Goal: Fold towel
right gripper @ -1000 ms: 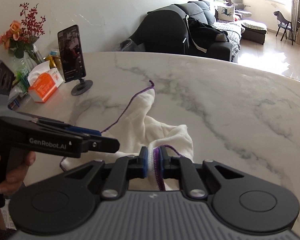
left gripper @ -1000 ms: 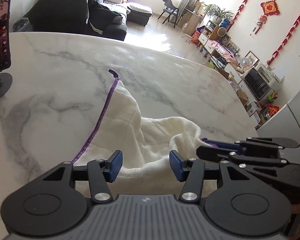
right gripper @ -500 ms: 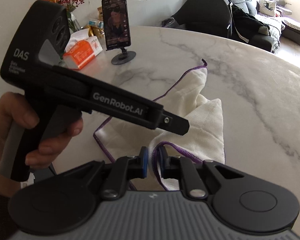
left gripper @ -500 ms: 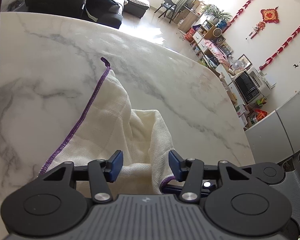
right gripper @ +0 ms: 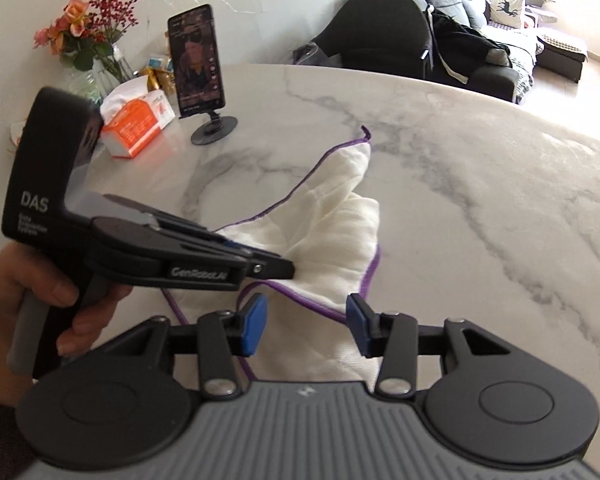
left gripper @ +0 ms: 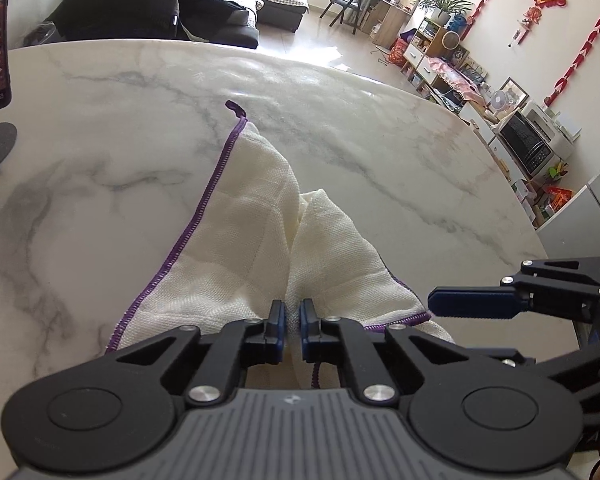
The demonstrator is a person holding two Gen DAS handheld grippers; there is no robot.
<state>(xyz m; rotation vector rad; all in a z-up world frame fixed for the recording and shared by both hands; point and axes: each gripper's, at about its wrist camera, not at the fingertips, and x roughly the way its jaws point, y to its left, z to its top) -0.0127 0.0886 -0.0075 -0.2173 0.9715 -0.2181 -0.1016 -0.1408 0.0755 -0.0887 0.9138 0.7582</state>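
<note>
Left wrist view: left tool (left gripper: 292,320) was clamped on a bunched fold of the towel (left gripper: 236,248), which lay crumpled on the marble desk (left gripper: 100,140). Right tool (right gripper: 306,326) was spread wide just above the towel's purple hem, gripping nothing.

Cream woven towel (left gripper: 236,256) with purple stitched hem, lying crumpled on white marble. Far corner stretched flat to a point ending in a small purple loop (left gripper: 236,109); near portion bunched into two raised folds, with hem curling along the right edge.
</note>
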